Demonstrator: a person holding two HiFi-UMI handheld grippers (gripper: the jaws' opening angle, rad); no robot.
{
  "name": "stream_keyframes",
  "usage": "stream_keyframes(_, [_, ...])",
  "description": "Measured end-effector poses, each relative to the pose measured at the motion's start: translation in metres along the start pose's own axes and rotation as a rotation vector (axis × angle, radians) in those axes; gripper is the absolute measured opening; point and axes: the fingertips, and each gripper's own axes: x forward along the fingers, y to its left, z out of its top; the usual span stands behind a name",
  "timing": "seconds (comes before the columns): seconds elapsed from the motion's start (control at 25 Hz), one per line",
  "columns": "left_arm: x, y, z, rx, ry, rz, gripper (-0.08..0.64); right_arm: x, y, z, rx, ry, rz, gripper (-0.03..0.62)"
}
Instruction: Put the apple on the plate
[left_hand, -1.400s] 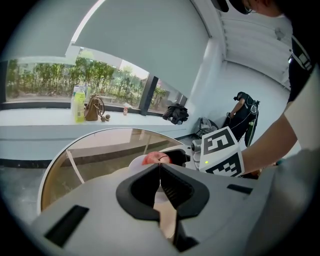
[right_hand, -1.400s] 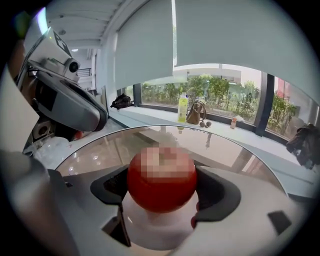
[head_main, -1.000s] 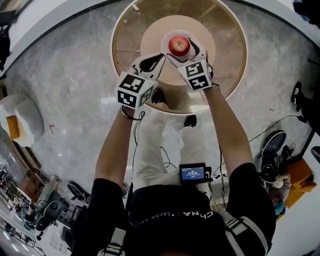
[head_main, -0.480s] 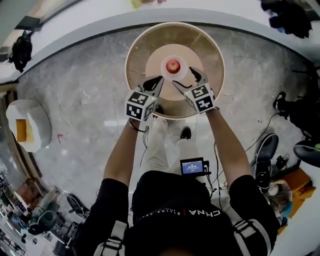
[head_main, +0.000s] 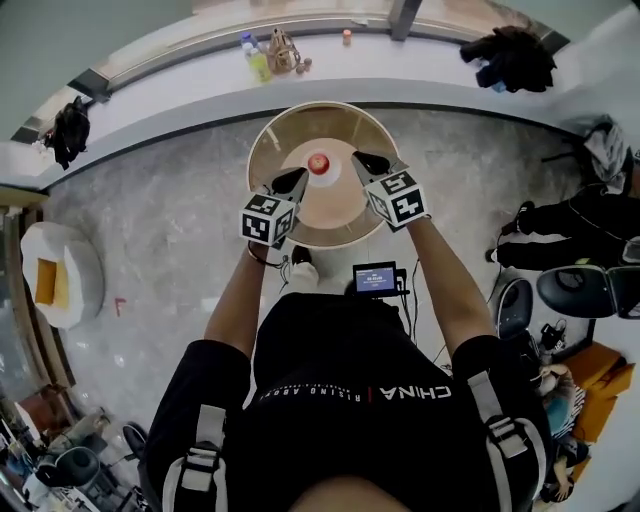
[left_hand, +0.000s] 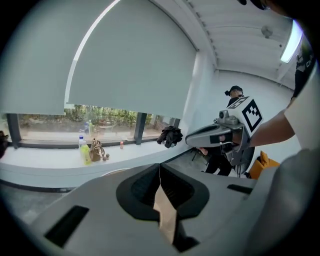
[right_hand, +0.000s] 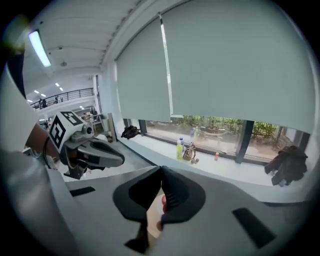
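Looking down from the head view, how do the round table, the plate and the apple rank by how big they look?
1. round table, by far the largest
2. plate, much smaller
3. apple, smallest, sitting on the plate

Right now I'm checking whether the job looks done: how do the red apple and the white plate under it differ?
The round red apple is red; the small white plate is white. The apple is a ball; the plate is a flat disc. The apple is narrower and rests on the plate; the plate lies on the round wooden table. Both sit near the table's middle.
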Motion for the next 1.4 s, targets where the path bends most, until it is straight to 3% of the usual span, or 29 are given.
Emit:
stream_keyframes(0.12, [-0.013,-0.052,0.01,0.047,-0.025,-0.017,0.02,-0.049,0.008,-0.013,-0.041,0.005,-0.003,0.032])
stream_keyframes(0.24, [-0.03,-0.07,0.011,0.061,-0.027,-0.007,0.018,-0.072,0.024,-0.014,-0.046,-0.009,-0.003,0.032])
stream_keyframes(0.36, [-0.037,-0.075,0.007,0.028,-0.042,0.032,0.018,-0.079,0.028,-0.026,-0.011,-0.024,0.017,0.032])
stream_keyframes(0.72, [-0.092,-0.138,-0.07,-0.017,0.016,0.09,0.018,-0.121,0.08,-0.096,0.05,0.007,0.082,0.032])
stream_keyframes(1.08, [-0.172,-0.142,-0.098,0.037,-0.004,0.077,0.019,-0.145,0.153,-0.093,0.021,-0.011,-0.003,0.032])
stream_keyframes(1.4, [-0.276,-0.143,-0.168,0.078,-0.018,0.052,0.018,-0.157,0.268,-0.118,-0.02,0.01,-0.114,0.032])
